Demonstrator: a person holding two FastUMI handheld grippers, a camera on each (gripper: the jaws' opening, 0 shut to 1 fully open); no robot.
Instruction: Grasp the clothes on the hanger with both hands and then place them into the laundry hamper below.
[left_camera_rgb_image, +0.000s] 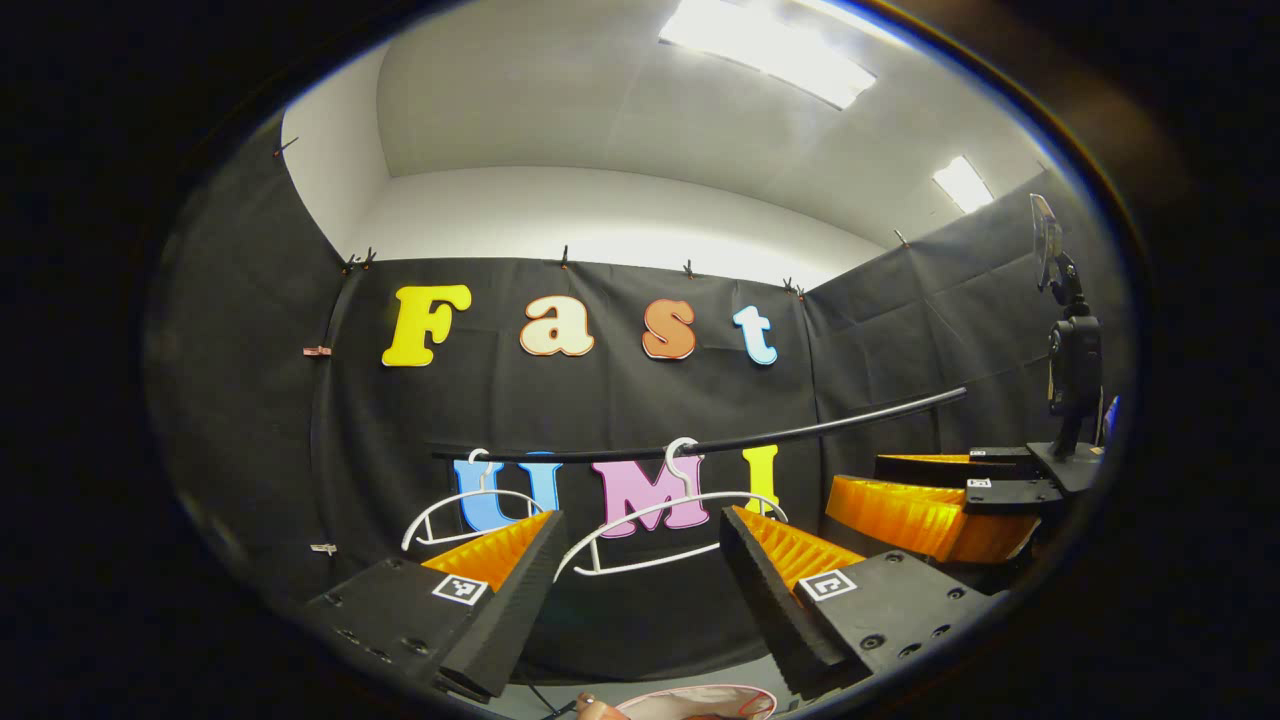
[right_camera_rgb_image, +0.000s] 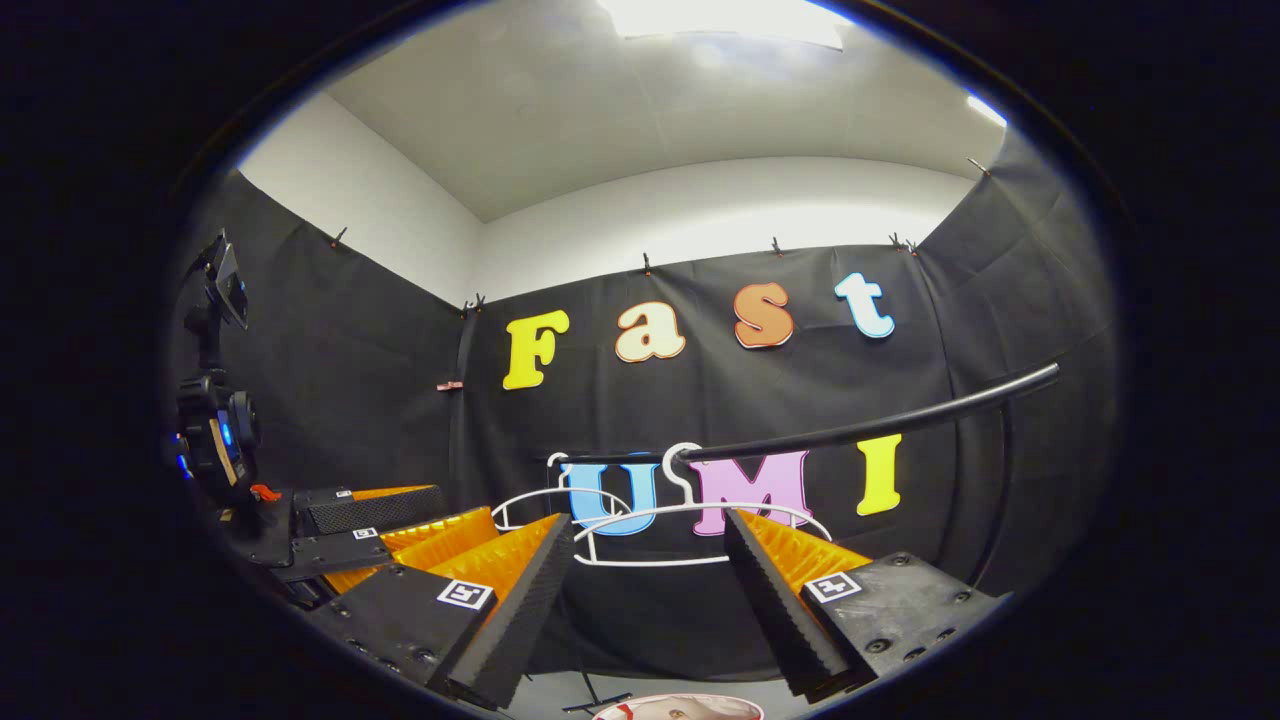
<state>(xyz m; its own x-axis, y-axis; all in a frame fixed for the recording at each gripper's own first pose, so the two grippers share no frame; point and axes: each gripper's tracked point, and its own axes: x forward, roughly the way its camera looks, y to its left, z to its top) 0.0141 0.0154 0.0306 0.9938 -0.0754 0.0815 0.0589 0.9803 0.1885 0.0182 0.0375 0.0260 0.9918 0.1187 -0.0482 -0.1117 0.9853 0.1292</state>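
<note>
Ahead of the left gripper (left_camera_rgb_image: 630, 590), its jaws stood wide apart with nothing between them. Past the gap hung two bare white hangers (left_camera_rgb_image: 668, 520) on a black rail (left_camera_rgb_image: 800, 432), the nearer one framed between the jaws, the other (left_camera_rgb_image: 470, 505) beyond the left jaw. No garment showed on either hanger. Below the jaws, at the lower edge, a pale rounded rim with some pinkish-red material (left_camera_rgb_image: 700, 703) was partly visible; whether this was the laundry hamper with clothes could not be told. Off past the right jaw sat the right gripper (left_camera_rgb_image: 930, 510), with a dark camera mount rising above it.

From the right gripper view, the right gripper (right_camera_rgb_image: 650, 590) likewise had its jaws spread open, gripping nothing. The same hangers (right_camera_rgb_image: 700, 520) hung from the rail (right_camera_rgb_image: 880, 425) straight ahead between the jaws. Beyond the left jaw the left gripper (right_camera_rgb_image: 400, 540) appeared, close beside it. A pale round rim (right_camera_rgb_image: 680, 708) peeked below the jaws, too cropped to identify.
</note>
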